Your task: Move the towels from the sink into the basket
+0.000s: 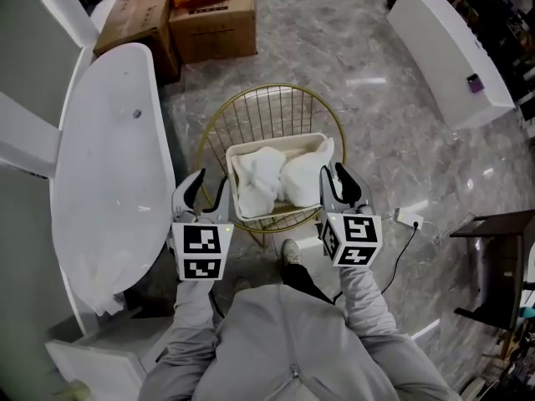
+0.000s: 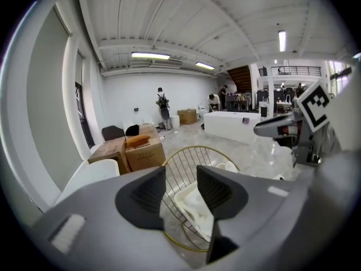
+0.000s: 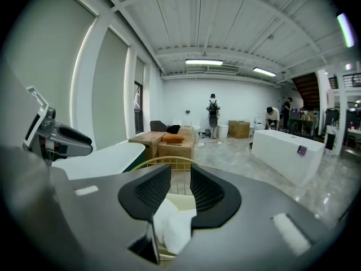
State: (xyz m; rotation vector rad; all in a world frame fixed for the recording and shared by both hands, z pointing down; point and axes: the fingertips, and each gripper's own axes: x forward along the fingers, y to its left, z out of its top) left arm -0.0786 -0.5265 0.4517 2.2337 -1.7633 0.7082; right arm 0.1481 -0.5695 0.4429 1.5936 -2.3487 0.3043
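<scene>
Your left claw point(image 1: 207, 189) stands spread with nothing between its ribbed black pads, and your right claw point(image 1: 337, 182) is spread too, its pads clear of the cloth. The fluffy white towels point(image 1: 272, 178) lie crumpled between both claws and just ahead of them, inside the round gold wire basket point(image 1: 219, 124) with its cream fabric liner point(image 1: 284, 142). The smooth white oval sink point(image 1: 109, 165) lies just outside your left claw.
</scene>
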